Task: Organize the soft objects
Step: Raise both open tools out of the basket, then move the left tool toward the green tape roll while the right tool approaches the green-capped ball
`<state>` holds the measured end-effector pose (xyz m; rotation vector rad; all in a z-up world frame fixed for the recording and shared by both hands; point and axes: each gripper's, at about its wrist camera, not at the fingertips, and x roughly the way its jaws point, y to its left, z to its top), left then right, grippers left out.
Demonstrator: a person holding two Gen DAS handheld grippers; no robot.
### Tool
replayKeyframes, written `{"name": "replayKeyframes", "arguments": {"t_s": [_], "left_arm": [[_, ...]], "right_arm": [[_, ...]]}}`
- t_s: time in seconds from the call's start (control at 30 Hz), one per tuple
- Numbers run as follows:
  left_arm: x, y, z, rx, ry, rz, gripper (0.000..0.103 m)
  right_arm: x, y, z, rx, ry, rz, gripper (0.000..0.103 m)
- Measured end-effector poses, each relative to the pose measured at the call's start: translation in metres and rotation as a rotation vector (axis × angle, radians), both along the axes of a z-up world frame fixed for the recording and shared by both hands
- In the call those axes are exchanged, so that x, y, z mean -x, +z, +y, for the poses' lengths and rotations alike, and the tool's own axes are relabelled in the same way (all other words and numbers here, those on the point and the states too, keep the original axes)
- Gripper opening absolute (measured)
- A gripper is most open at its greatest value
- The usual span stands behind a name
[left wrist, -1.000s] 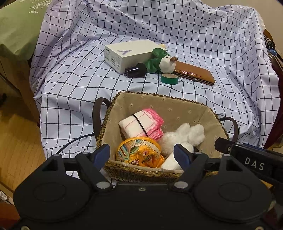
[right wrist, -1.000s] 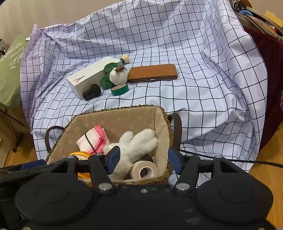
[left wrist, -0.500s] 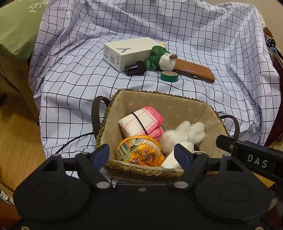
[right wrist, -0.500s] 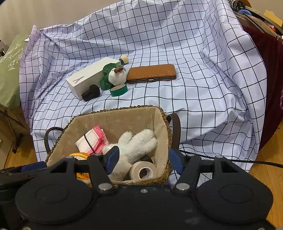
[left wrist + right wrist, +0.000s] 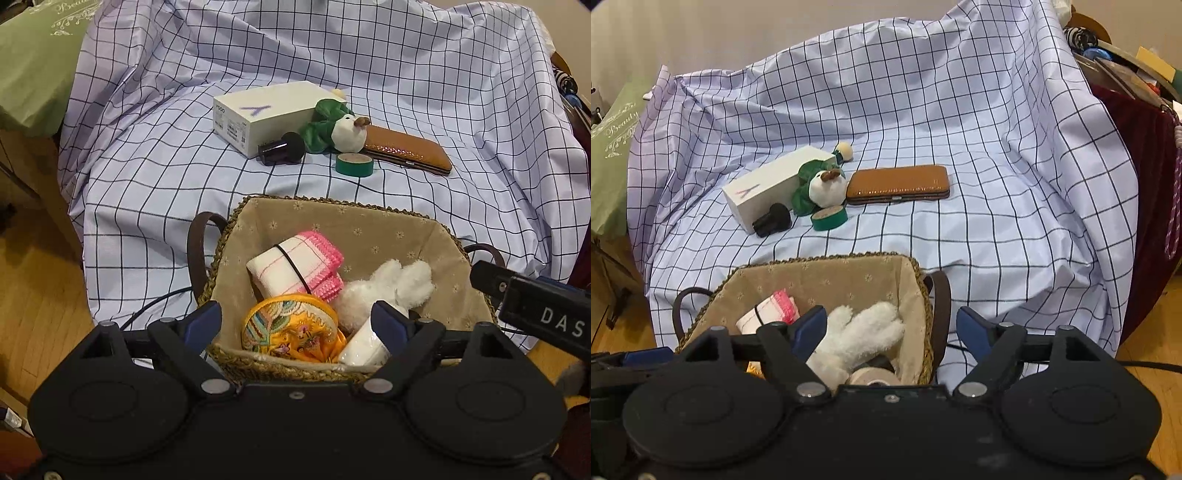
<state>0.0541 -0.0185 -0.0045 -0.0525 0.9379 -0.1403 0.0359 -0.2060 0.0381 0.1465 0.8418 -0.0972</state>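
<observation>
A woven basket [image 5: 332,212] [image 5: 827,262] with tan lining sits at the front edge of the checked cloth. In it lie a pink-and-white folded cloth [image 5: 295,264] [image 5: 775,310], a white plush toy [image 5: 388,290] [image 5: 864,332], a yellow embroidered pouch [image 5: 291,328], a white tube [image 5: 365,343] and a beige tape roll [image 5: 873,376]. A green-and-white plush duck [image 5: 332,127] [image 5: 820,184] lies farther back on the cloth. My left gripper [image 5: 295,325] is open and empty above the basket's near rim. My right gripper [image 5: 892,332] is open and empty over the basket's right side.
On the cloth behind the basket lie a white box [image 5: 266,112] [image 5: 768,184], a black cylinder [image 5: 282,147] [image 5: 772,219], a green tape roll [image 5: 354,164] [image 5: 829,218] and a brown wallet [image 5: 406,151] [image 5: 897,182]. Wooden floor [image 5: 33,295] lies left; a dark red drape [image 5: 1137,155] hangs right.
Both grippers have pulled back and risen slightly, so the basket sits lower and farther in view. Both stay open; nothing in the basket or on the cloth has moved.
</observation>
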Motion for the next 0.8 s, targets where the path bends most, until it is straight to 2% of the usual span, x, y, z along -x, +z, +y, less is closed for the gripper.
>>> {"name": "replayKeyframes", "arguments": {"t_s": [0.3, 0.8], "left_arm": [[-0.013, 0.006, -0.008, -0.030, -0.030, -0.035, 0.085], [-0.064, 0.005, -0.021, -0.022, -0.098, -0.008, 0.086]], "right_arm": [[-0.025, -0.001, -0.004, 0.008, -0.011, -0.001, 0.083], [-0.094, -0.016, -0.017, 0.020, -0.012, 0.058, 0.083]]}}
